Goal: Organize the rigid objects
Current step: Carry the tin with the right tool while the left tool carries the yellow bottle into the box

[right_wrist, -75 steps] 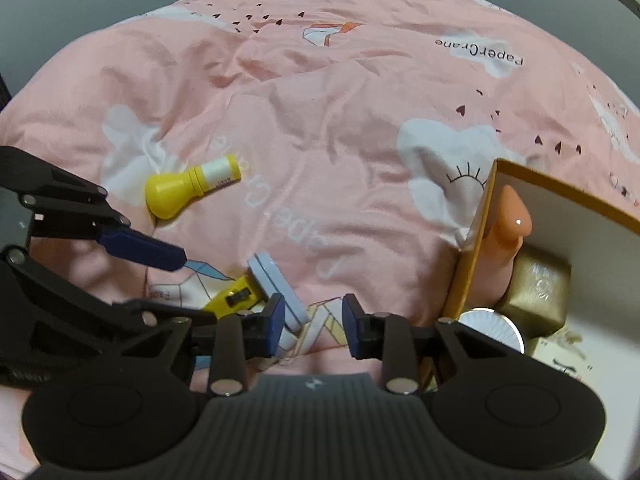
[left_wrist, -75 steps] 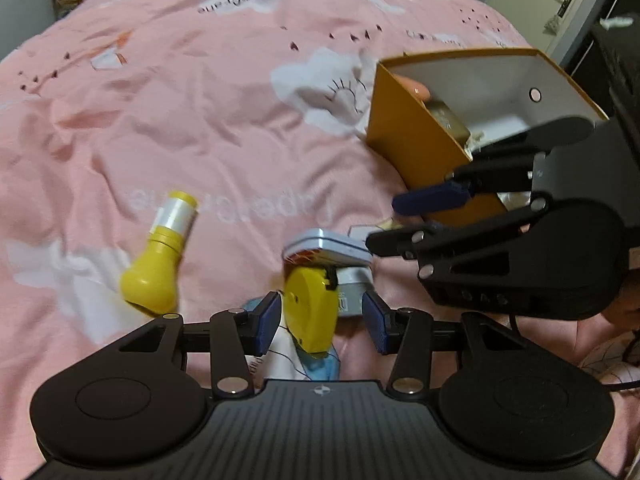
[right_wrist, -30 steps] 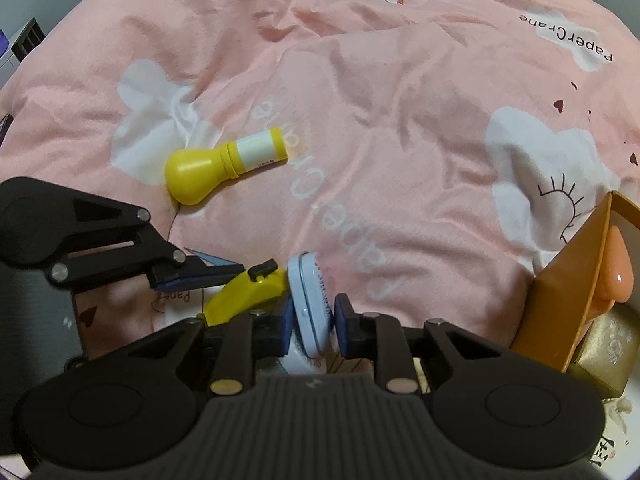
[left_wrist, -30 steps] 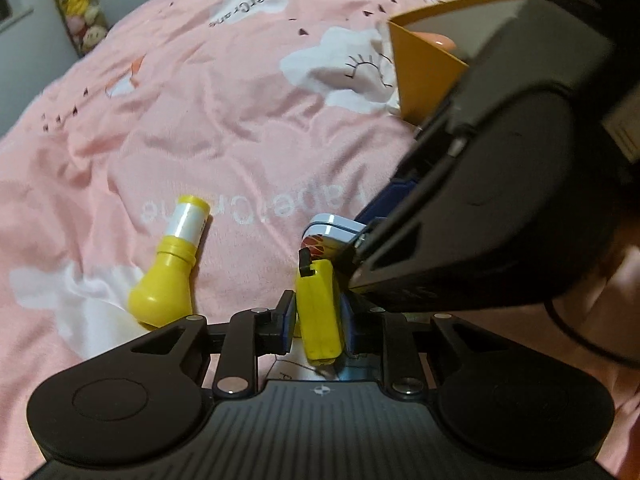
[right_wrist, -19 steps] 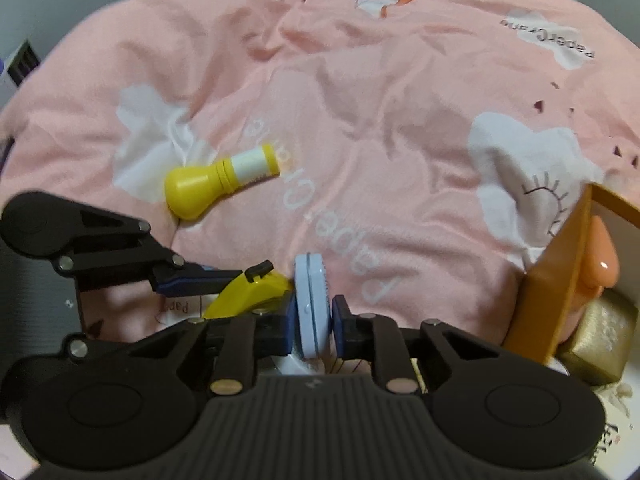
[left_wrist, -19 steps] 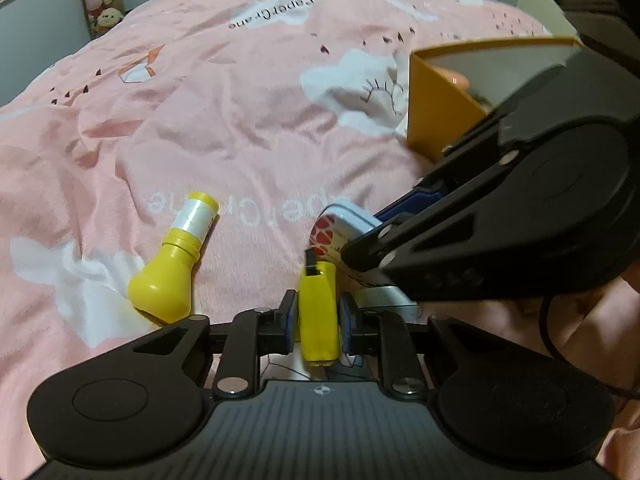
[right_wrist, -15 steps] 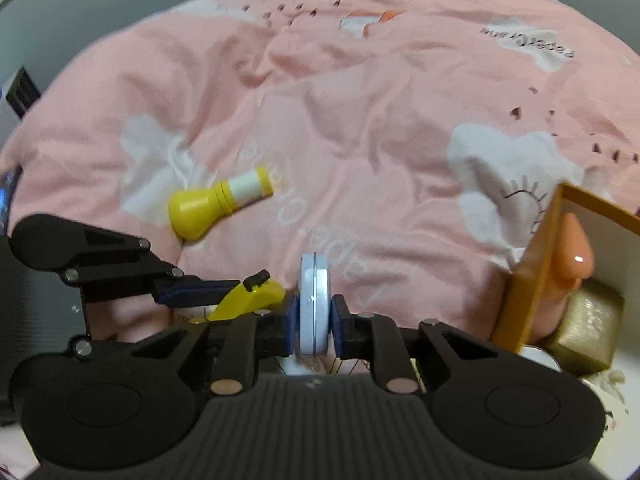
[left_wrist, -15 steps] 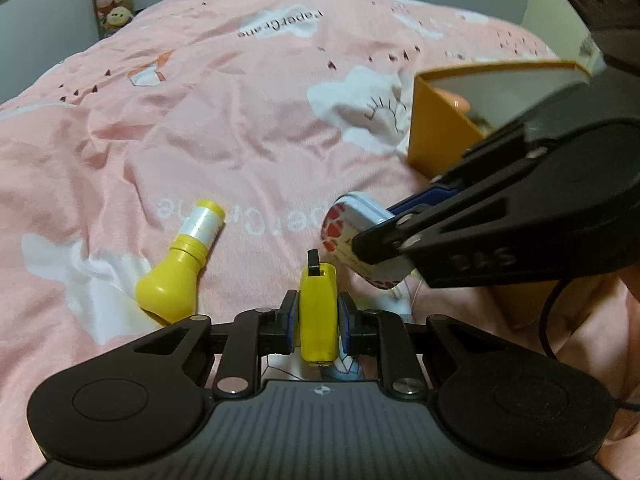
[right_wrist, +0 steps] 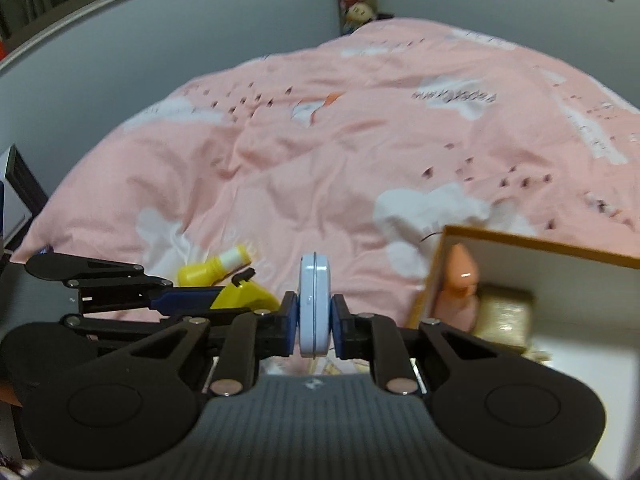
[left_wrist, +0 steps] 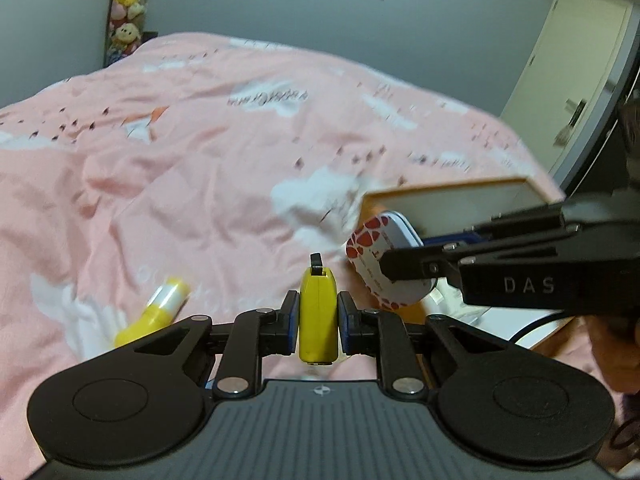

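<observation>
Both claws are clamped on something and raised over the pink bedspread (left_wrist: 192, 184). Left gripper (left_wrist: 318, 318) squeezes a flat yellow tool (left_wrist: 317, 312) with a black tip, held upright between its blue pads; its lower end is hidden behind the gripper body. Right gripper (right_wrist: 315, 326) presses on a round light-blue tin (right_wrist: 315, 304), held on edge, so its own camera sees only the rim and seam. The red heart pattern on the tin's face shows only in the left wrist view, where the tin hangs in front of the orange box (left_wrist: 452, 196).

Only the right wrist view looks into the box: a peach rounded object (right_wrist: 460, 284) stands against the left wall, with a gold block (right_wrist: 504, 316) just beside it. The rest of the box is cut off at the picture edge.

A yellow bulb-shaped bottle (left_wrist: 154, 312) with a white band lies on the bedspread, partly covered by the left gripper in both views. Both pictures are blurred, so the printed words on the cloth cannot be read.
</observation>
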Action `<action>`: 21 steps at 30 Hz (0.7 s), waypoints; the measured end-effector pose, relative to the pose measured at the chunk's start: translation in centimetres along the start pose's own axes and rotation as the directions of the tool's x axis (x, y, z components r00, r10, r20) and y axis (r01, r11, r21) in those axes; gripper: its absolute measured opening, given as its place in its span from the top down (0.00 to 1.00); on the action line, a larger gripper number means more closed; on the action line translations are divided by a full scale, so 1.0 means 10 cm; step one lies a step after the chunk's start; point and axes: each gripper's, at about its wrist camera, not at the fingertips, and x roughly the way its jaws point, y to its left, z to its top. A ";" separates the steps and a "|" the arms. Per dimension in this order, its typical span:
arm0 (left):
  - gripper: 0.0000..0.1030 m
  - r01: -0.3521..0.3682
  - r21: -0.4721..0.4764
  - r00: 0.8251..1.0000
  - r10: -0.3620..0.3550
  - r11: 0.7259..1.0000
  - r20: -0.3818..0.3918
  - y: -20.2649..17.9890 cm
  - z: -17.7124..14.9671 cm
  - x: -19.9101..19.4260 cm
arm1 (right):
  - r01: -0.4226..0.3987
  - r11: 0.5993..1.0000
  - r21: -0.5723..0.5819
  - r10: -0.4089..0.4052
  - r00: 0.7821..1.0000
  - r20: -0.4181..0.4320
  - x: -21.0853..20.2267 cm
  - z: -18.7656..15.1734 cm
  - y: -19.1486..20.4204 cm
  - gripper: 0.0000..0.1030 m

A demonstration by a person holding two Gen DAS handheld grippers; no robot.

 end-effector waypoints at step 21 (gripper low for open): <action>0.79 0.388 -0.072 0.908 -0.394 0.919 -0.142 -1.11 0.36 0.80 | 0.279 0.953 0.120 -0.252 0.946 -0.203 -0.64 -0.45 -1.27 0.85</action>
